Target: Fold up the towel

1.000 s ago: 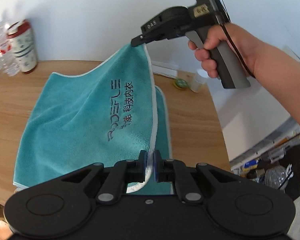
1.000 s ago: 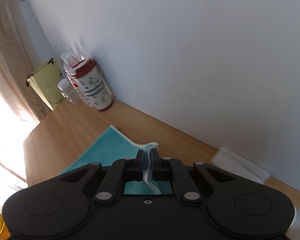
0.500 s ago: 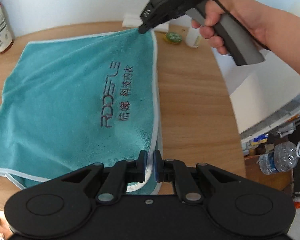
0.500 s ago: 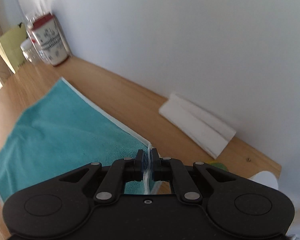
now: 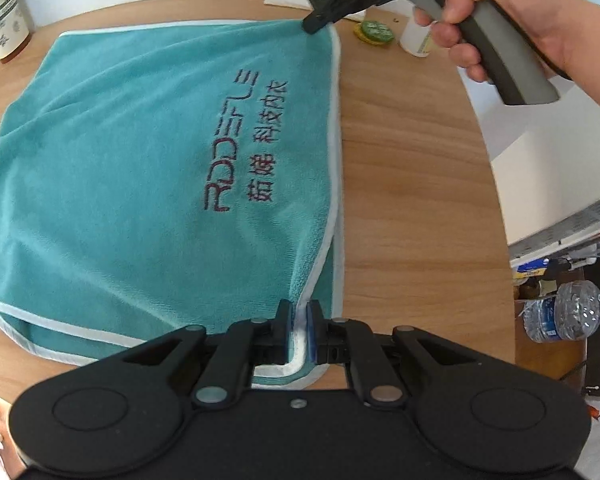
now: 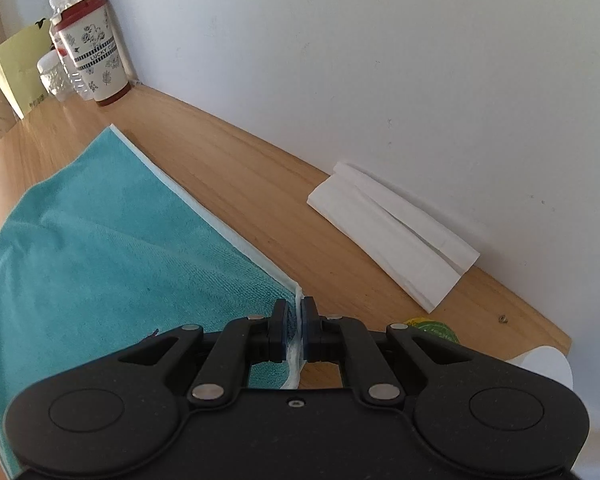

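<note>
Left gripper clamps the white-trimmed near corner of the teal towel. Right gripper clamps the far corner. Ahead of both, the towel lies doubled and flat on the wooden table.

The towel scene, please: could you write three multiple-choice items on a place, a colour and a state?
1. Where does the folded white paper lie?
A. on the towel
B. on the table by the wall
C. on the floor

2. What colour is the towel?
A. teal with a white hem
B. red
C. grey

3. How does the left gripper stand?
A. open above the towel
B. shut on nothing
C. shut on the towel's hem

Key: 1 B, it rests on wood at the wall's foot; 2 A, teal pile, white border; 3 C, white hem sits pinched between its fingers.
</note>
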